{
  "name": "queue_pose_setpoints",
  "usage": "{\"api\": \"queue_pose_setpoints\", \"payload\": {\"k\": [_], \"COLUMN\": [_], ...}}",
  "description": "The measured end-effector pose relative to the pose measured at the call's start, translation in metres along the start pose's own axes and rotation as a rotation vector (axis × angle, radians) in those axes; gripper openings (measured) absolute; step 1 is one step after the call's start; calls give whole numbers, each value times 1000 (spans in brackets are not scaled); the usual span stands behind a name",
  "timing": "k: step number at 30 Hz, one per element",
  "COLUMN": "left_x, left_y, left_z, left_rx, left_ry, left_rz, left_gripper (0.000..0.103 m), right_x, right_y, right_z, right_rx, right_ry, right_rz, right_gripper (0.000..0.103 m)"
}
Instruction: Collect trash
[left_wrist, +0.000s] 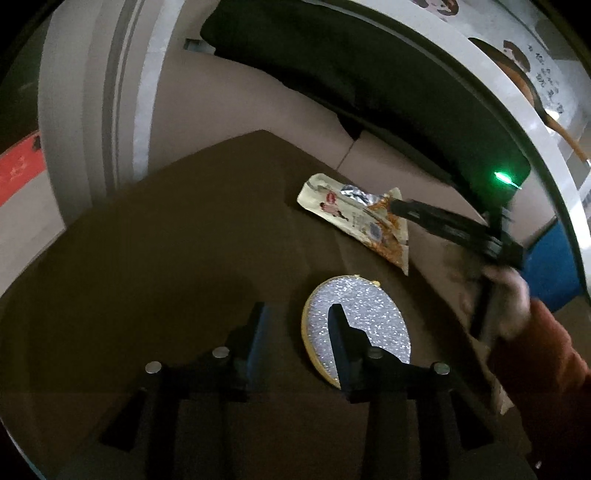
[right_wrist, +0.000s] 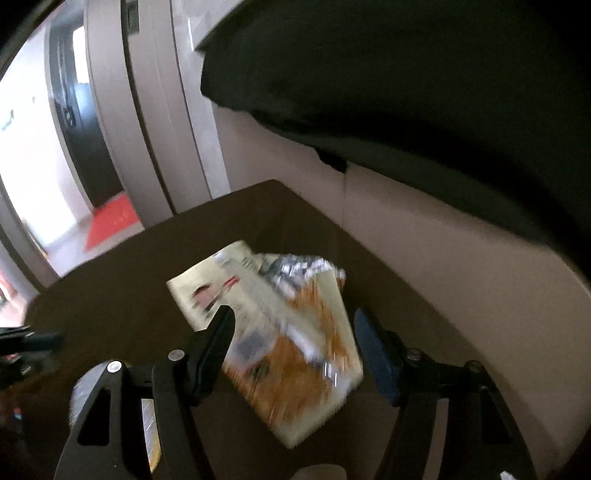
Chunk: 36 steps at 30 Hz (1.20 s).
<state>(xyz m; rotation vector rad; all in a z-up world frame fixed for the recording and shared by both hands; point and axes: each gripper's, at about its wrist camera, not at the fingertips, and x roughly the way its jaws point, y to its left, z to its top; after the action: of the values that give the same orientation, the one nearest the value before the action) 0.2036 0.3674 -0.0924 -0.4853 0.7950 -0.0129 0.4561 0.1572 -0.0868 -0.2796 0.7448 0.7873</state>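
Observation:
A crumpled cream and orange snack wrapper (left_wrist: 360, 218) lies on the dark brown table (left_wrist: 166, 258) near its far right edge. In the right wrist view the wrapper (right_wrist: 280, 332) lies between the spread fingers of my right gripper (right_wrist: 295, 332), which is open; whether they touch it I cannot tell. The right gripper (left_wrist: 397, 206) reaches over the wrapper from the right in the left wrist view. A round silver foil lid (left_wrist: 364, 321) with a yellow rim lies closer. My left gripper (left_wrist: 297, 314) is open and empty, its right finger over the lid.
A dark cushion or seat back (left_wrist: 351, 74) hangs over a beige bench (left_wrist: 258, 103) behind the table. A blue object (left_wrist: 550, 266) stands at the right. A doorway with a red mat (right_wrist: 110, 221) is at the left. The table's far corner (right_wrist: 273, 182) is near the wrapper.

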Motion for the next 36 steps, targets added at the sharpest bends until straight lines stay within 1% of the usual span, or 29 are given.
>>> {"api": "queue_pose_setpoints", "payload": {"k": [1,2,4,6,7,8,10,12,14,15,19,21,22,23,24,25,27,29,31,33,35,36], "left_x": [1,2,5,9,11,13,16,21,25,27,34,36,37,39,41,42,47,48,49,48,48,46], "left_y": [0,-1,0,0,1,1,0,-1,-6,-7,-17,-20,-21,-23,-25,-27,-31,-40,-46,-47,-45,-43], "left_z": [0,0,0,1,2,3,4,5,7,7,10,10,10,10,9,8,6,4,1,1,2,3], "left_rx": [2,4,10,15,16,16,14,14,25,34,61,60,60,63,73,82,100,138,165,143,110,88], "left_ry": [4,8,18,26,29,31,35,40,47,52,53,51,52,54,59,67,92,96,104,108,117,128], "left_rz": [-2,-3,-3,5,10,11,9,0,-16,-23,-22,-5,7,16,31,41,52,74,98,113,108,95], "left_gripper": [36,36,36,36,36,36,36,37,38,38,42,44,45,46,47,48,50,52,52,52,52,52], "right_x": [12,28,46,54,55,52,44,29,13,9,-29,-50,-54,-62,-68,-72,-76,-80,-84,-85,-84,-83], "right_y": [0,2,5,7,8,6,-1,-16,-25,-30,-42,-45,-43,-42,-41,-39,-36,-35,-37,-41,-43,-42], "right_z": [5,10,14,10,8,2,-8,-23,-38,-43,-77,-95,-100,-108,-114,-118,-123,-127,-130,-133,-130,-130], "right_rx": [-14,-38,-84,-116,-122,-120,-82,-15,7,17,71,100,107,115,118,118,116,118,156,183,172,180], "right_ry": [19,56,102,147,154,155,160,161,172,177,204,213,215,217,220,222,220,213,185,165,179,182], "right_rz": [5,-2,-26,-26,-25,-23,-10,3,-31,-37,-58,-51,-51,-53,-50,-40,-35,-47,-49,-37,-11,-5], "right_gripper": [64,64,64,64,63,62,57,55,54,53,53,54,54,55,60,65,68,68,69,70,70,68]}}
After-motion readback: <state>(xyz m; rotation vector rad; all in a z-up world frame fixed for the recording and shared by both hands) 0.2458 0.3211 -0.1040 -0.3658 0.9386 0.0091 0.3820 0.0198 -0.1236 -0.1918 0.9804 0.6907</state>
